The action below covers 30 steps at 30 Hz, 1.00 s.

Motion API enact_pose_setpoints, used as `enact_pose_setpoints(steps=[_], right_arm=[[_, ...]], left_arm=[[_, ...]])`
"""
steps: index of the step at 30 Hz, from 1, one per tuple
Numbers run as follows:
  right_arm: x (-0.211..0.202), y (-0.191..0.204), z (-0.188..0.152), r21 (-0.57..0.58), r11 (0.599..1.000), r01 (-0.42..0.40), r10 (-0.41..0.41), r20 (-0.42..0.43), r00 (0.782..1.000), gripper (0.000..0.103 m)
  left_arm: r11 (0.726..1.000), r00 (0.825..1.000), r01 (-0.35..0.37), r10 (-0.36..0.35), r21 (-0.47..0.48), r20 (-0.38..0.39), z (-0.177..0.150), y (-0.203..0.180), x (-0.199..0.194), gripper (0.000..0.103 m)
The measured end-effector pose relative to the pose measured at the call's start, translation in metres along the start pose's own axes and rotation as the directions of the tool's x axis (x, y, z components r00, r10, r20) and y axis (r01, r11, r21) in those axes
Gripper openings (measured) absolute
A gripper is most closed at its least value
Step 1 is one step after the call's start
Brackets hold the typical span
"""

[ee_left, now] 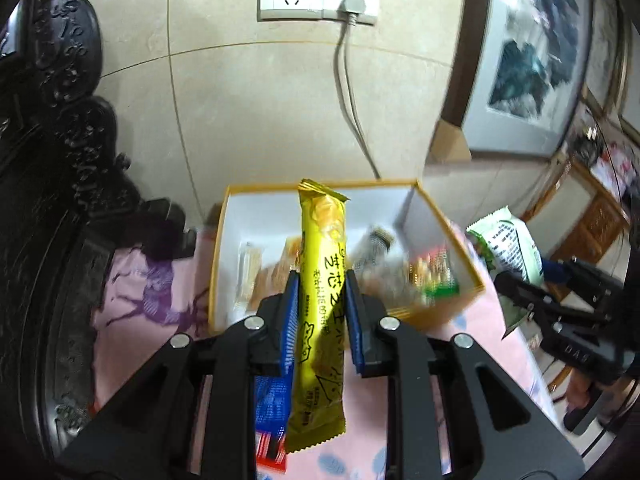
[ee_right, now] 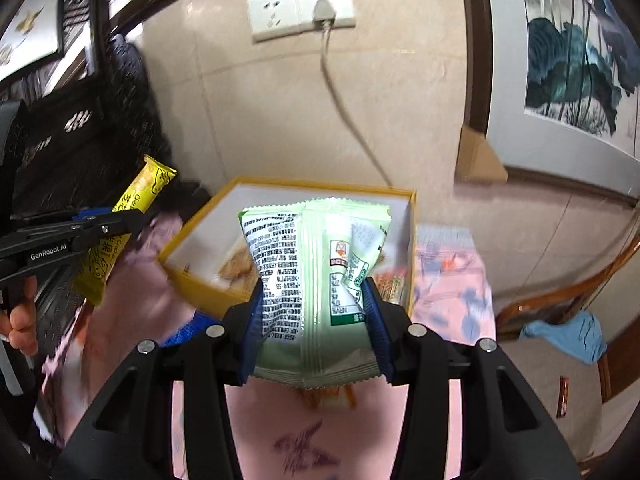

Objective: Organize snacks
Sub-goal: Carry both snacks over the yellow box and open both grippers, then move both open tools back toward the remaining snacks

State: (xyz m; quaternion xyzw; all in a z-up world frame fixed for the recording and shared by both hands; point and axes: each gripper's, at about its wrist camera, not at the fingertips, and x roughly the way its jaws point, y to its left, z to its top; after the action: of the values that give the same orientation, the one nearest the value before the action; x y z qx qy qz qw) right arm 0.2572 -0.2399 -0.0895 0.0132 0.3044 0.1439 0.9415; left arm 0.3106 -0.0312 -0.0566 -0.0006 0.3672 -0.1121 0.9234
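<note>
left gripper [ee_left: 322, 280]: blue pads pressed on both sides of a long packet, pointing forward and slightly down | right gripper [ee_right: 314, 296]: pads pinched into a crumpled pouch, level with the left | bare fingers [ee_right: 20, 320] wrap the left gripper's handle, seen from right wrist

Soft, even daylight fills the room. The box [ee_left: 440, 216] and its contents smear with motion blur. Fisheye bends and darkens the edges.
</note>
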Motion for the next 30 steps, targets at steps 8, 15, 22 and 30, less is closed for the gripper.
enact_pose_setpoints(steps=[8,15,22,30], right_arm=[[0.062,-0.020,0.028,0.004,1.000,0.029,-0.028,-0.036,0.999,0.049],[0.067,-0.023,0.028,-0.029,0.998,0.055,-0.057,-0.050,0.997,0.058],[0.034,-0.017,0.014,-0.011,1.000,0.020,-0.021,-0.033,0.999,0.058],[0.009,0.008,-0.048,0.084,0.994,-0.076,0.086,-0.122,0.989,0.068]], left_arm=[[0.997,0.996,-0.026,0.020,-0.074,-0.087,0.031,0.010,0.083,0.024],[0.986,0.999,-0.046,0.041,-0.158,-0.033,0.033,0.033,0.073,0.073],[0.975,0.996,-0.085,0.089,-0.206,0.012,0.020,0.065,0.025,0.074],[0.945,0.973,-0.227,0.228,-0.236,-0.022,-0.054,0.089,-0.025,0.080]])
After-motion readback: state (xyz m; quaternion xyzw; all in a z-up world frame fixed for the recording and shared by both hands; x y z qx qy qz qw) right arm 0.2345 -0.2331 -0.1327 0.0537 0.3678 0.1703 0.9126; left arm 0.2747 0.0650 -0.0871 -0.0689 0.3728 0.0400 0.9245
